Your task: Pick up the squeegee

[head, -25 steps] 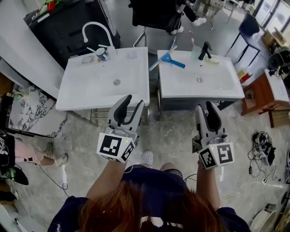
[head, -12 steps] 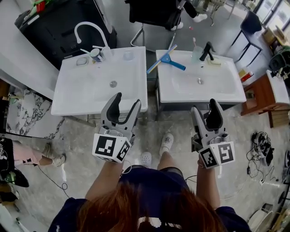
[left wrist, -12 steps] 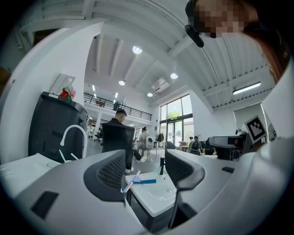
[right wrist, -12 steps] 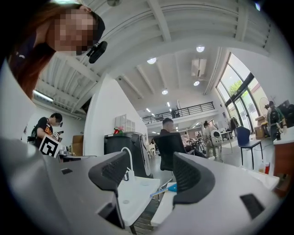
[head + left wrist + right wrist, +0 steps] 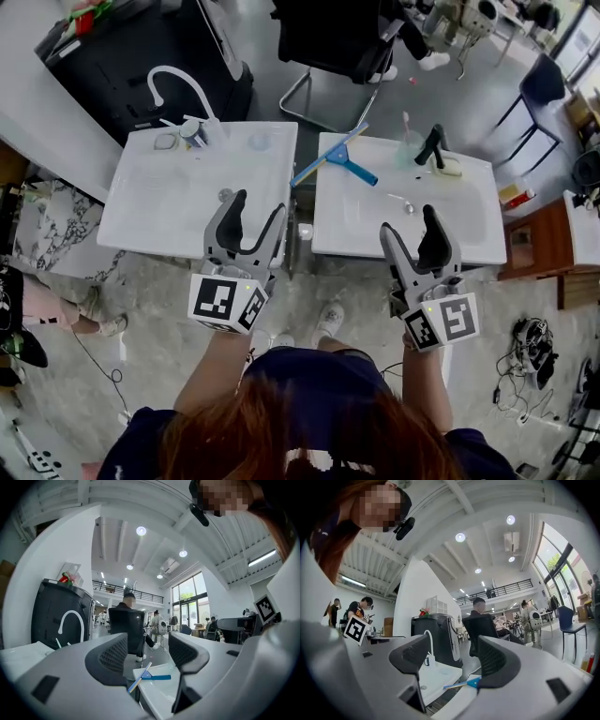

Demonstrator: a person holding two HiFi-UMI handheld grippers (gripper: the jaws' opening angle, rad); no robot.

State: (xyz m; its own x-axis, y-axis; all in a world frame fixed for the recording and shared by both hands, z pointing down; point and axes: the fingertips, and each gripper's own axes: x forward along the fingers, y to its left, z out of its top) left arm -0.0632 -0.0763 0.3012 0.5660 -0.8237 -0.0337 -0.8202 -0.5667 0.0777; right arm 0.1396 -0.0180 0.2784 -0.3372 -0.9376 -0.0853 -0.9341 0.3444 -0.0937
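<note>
The squeegee point(image 5: 335, 157) has a blue handle and a long pale blade. It lies at the back left corner of the right sink point(image 5: 469, 230), with its blade sticking out over the gap between the two sinks. My left gripper point(image 5: 258, 208) hovers over the front right edge of the left sink point(image 5: 141, 202), its jaws opening and empty. My right gripper point(image 5: 410, 225) is over the front of the right sink, jaws also opening with nothing between them. The squeegee point(image 5: 149, 677) shows far ahead between the left gripper's point(image 5: 147, 651) jaws. In the right gripper view point(image 5: 454, 660) the squeegee point(image 5: 464, 683) lies ahead.
The left sink carries a white faucet point(image 5: 173, 84). On the right sink stand a black faucet point(image 5: 431, 145), a cup with a toothbrush point(image 5: 406, 145) and a yellow sponge point(image 5: 451, 168). Behind are a black cabinet point(image 5: 131, 52) and a black chair point(image 5: 342, 37). A wooden cabinet point(image 5: 534, 239) stands right.
Both grippers have opened wide and moved forward from the sinks' front edges to over the basins. The squeegee has stayed where it lay.
</note>
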